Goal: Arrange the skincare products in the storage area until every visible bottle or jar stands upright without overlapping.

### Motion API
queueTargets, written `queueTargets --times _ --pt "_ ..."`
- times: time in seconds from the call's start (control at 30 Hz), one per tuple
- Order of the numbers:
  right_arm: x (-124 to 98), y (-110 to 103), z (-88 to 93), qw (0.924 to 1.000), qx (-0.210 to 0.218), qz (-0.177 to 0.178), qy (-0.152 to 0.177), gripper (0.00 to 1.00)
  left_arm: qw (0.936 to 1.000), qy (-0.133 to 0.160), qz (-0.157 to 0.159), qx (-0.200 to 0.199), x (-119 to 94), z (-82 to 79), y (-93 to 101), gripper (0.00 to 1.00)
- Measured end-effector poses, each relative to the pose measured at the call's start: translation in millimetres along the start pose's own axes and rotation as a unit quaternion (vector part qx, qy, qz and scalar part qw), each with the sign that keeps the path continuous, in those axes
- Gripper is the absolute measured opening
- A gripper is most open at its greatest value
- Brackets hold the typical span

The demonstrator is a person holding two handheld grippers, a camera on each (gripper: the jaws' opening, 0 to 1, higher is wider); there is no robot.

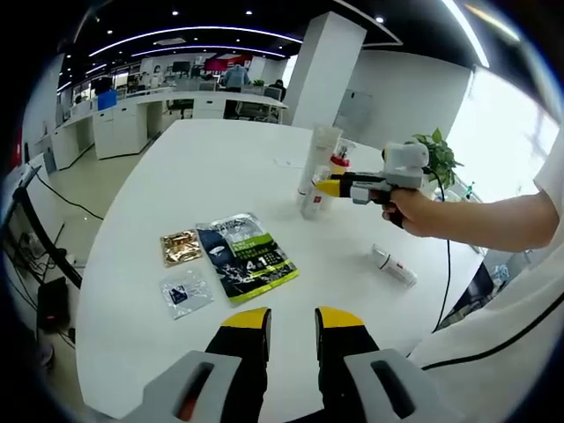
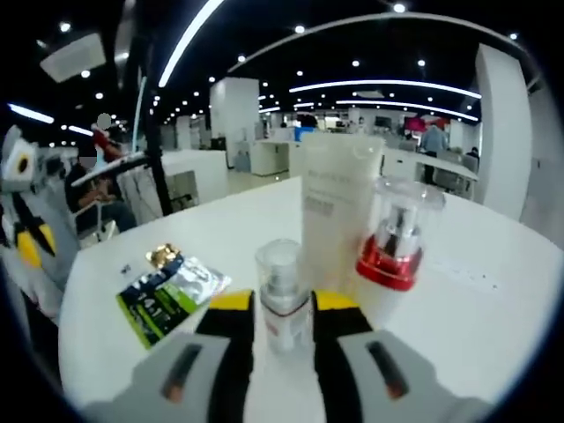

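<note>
Right gripper [image 2: 284, 310] jaws flank small clear-capped bottle [image 2: 283, 295]; clamped or not: cannot tell. Bottle looks light, rigid, slick, tippy: grip mid-body. Left gripper [image 1: 293, 324] released, empty.

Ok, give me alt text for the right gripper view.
The right gripper, jaws either side of a small clear-capped bottle, stands before a tall white tube and a red-collared pump bottle on a white table. Sachets lie to the left.
</note>
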State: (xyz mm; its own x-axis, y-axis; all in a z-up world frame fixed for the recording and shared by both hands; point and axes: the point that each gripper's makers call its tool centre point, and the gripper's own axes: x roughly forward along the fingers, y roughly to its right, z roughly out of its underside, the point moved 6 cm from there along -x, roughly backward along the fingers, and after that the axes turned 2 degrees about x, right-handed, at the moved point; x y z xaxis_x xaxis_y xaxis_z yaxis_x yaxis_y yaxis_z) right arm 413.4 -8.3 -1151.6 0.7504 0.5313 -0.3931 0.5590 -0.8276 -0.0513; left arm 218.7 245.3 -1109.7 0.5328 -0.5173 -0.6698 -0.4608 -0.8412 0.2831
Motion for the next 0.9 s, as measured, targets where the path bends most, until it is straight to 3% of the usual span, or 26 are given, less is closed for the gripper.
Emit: queueTargets --times 0.33,0.67,0.9 --pt "8.8 -0.5 5.9 0.9998 -0.006 -0.012 -0.015 0.21 1.0000 -0.001 -0.005 0.000 -3.3 3.0 2.5 0.20" --pt "4.7 3.5 7.4 0.9994 -0.019 0.013 -0.025 0.21 0.9999 -0.003 -0.013 -0.009 -3.6 7.3 1.4 0.20" --pt "4.5 5.5 7.9 0.9996 -0.009 0.010 -0.025 0.23 0.9999 -0.004 -0.008 -0.004 1.4 6.6 7.0 0.20"
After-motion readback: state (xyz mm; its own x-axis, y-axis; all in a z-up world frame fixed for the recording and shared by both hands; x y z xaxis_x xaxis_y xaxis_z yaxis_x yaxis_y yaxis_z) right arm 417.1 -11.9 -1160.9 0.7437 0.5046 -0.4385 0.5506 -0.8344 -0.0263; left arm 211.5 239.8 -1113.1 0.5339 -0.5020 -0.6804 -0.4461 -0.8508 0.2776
